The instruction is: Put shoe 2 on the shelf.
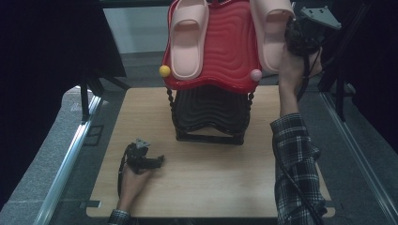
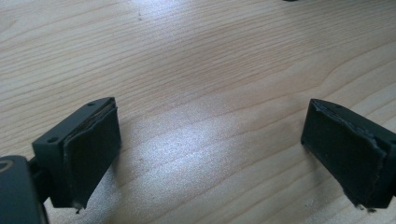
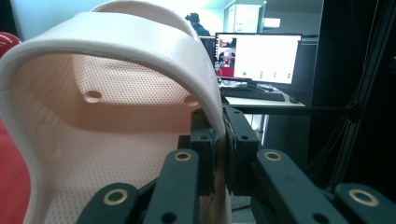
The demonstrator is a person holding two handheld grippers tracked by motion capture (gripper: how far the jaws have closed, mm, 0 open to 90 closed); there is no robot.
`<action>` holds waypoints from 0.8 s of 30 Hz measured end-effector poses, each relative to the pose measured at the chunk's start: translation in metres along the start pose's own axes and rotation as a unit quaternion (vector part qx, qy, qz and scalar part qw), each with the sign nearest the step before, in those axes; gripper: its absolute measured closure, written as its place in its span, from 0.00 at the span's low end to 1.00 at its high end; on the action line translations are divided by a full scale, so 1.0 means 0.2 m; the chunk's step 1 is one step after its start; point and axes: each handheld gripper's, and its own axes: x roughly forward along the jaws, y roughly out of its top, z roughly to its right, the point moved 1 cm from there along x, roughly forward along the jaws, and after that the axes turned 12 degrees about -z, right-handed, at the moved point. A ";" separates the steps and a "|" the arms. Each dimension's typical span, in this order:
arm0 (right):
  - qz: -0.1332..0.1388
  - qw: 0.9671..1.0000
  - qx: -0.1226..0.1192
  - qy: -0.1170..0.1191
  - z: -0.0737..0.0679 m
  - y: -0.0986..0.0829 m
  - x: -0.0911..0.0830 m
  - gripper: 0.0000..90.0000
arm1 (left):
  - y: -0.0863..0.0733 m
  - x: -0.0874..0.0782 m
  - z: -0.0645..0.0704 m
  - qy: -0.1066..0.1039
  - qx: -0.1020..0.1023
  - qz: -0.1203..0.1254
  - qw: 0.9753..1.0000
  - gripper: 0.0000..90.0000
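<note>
Two pale pink slippers rest on a red wavy shelf (image 1: 225, 47) atop a black rack. The left slipper (image 1: 187, 37) lies flat on the shelf. The right slipper (image 1: 272, 33) sits at the shelf's right edge, and my right gripper (image 1: 295, 35) is shut on its strap. In the right gripper view the jaws pinch the strap's edge (image 3: 205, 70) with the gripper (image 3: 220, 154) closed around it. My left gripper (image 1: 157, 161) rests low on the wooden table (image 1: 211, 183), open, its pads (image 2: 91, 154) wide apart over bare wood (image 2: 205, 93).
A yellow knob (image 1: 164, 71) and a pink knob (image 1: 256, 75) cap the shelf's front corners. The rack's black lower tier (image 1: 211, 117) stands mid-table. Metal rails (image 1: 70, 154) run along both sides. A monitor (image 3: 259, 58) stands behind on a desk.
</note>
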 end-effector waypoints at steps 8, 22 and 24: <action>-0.008 1.000 -0.002 -0.008 -0.13 0.06 0.01 0.93 | 0.00 0.00 0.00 -0.002 0.001 0.000 1.000 0.05; -0.024 0.999 -0.013 0.039 -0.20 0.05 0.00 0.77 | 0.00 0.00 0.00 -0.002 0.002 0.000 1.000 0.05; -0.022 0.999 -0.013 0.042 -0.20 0.05 -0.01 0.76 | 0.00 0.00 0.00 -0.001 0.001 0.001 1.000 0.05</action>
